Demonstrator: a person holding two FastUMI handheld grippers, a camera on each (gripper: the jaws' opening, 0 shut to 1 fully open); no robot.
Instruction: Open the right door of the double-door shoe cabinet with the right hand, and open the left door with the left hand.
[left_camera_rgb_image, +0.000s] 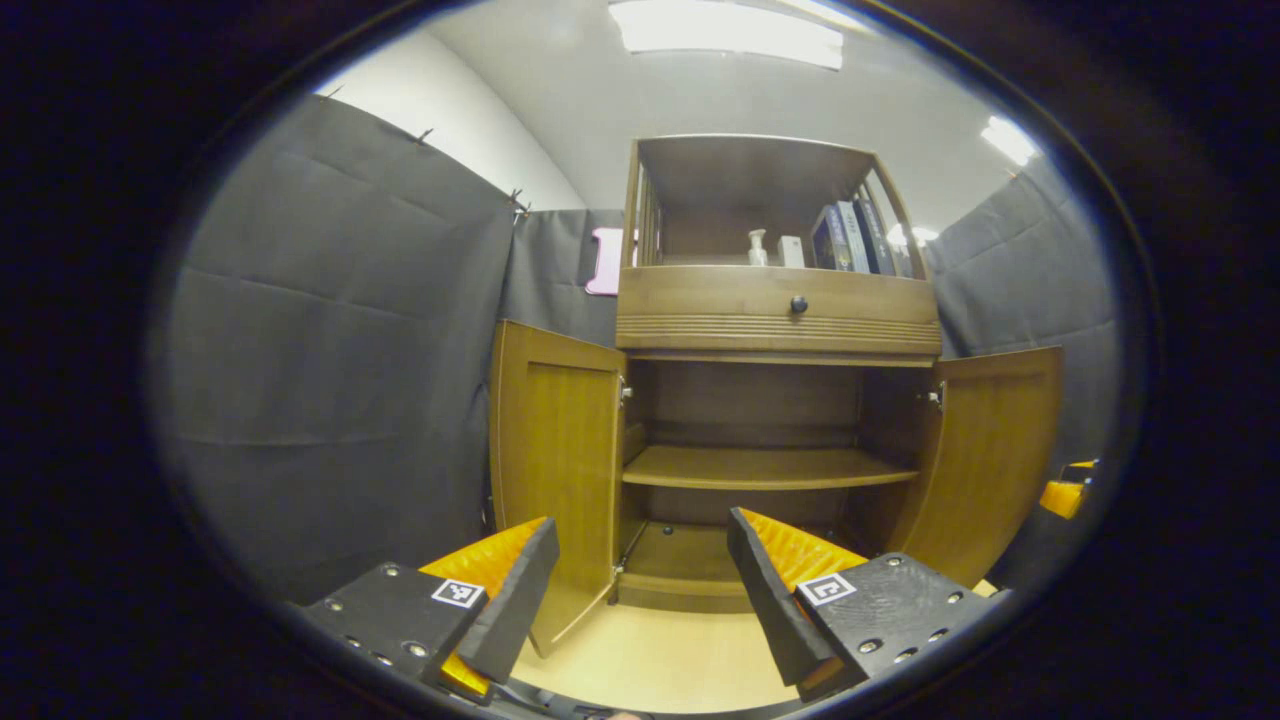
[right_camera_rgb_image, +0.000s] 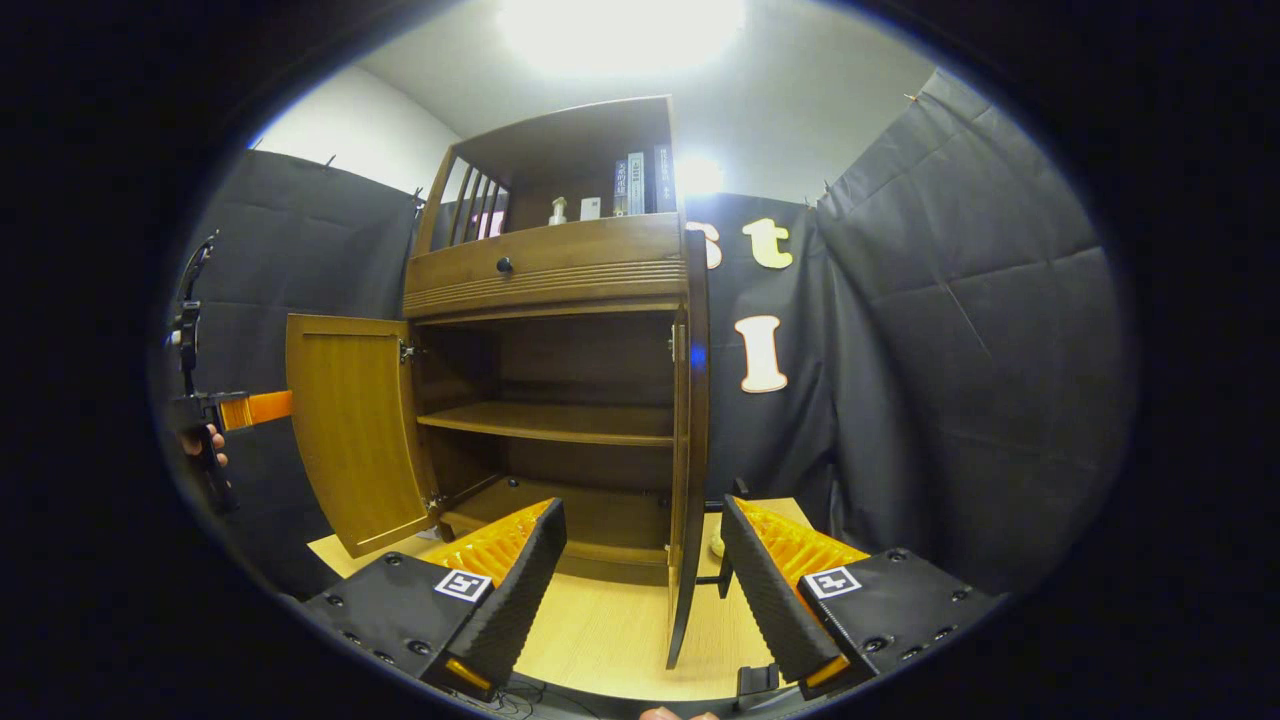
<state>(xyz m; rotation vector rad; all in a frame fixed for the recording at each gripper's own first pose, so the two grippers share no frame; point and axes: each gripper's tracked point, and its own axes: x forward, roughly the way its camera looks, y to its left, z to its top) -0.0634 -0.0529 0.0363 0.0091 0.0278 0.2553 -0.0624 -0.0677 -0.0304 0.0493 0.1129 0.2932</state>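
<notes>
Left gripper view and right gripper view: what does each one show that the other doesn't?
Left gripper view: the shoe cabinet head-on, with the inner face of the right door spread wide. Right gripper view: that door edge-on, plus a hand holding the left gripper beside the left door. Shared: both doors open, the inner shelf, the drawer knob and the books on top.

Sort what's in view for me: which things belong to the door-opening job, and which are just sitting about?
Job:
- left door, swung open
- right door, swung open
- left gripper, open, holding nothing
- right gripper, open, holding nothing

Lying about:
- drawer with its knob, shut
- pump bottle on the top shelf
- books beside it
- bare inner shelf
</notes>
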